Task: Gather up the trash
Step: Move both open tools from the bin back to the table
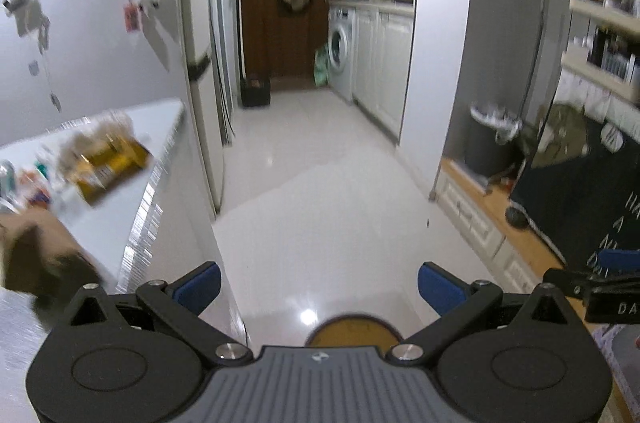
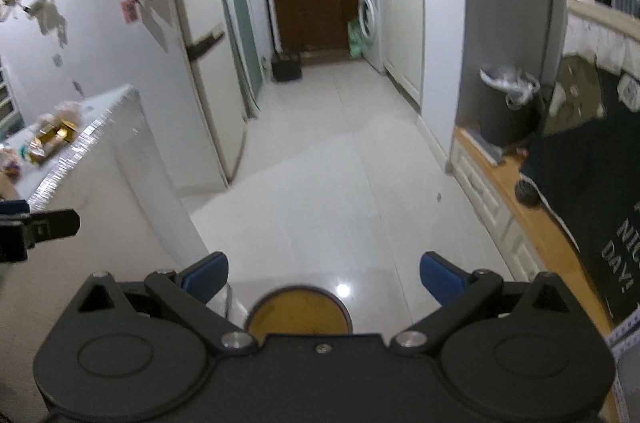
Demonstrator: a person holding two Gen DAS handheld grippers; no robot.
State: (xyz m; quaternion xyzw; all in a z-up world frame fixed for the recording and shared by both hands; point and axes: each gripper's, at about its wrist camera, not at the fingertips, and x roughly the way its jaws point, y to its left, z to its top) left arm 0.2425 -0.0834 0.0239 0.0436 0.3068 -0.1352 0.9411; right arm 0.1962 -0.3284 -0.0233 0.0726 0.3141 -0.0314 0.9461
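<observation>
left wrist: faces down hallway | right wrist: same, alongside | shared: washing machine [image 1: 341,51] [image 2: 370,19], floor [image 1: 320,203] [image 2: 328,183]

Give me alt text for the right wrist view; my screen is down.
The open, empty right gripper points down a white-tiled kitchen floor toward a brown wooden door. A dark grey lined trash bin stands right; a white counter with blurred yellow packaging sits left.

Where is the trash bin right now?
The dark trash bin, lined with a pale bag, sits at right in both wrist views, on the wooden ledge between the white pillar and the black cloth.
</observation>
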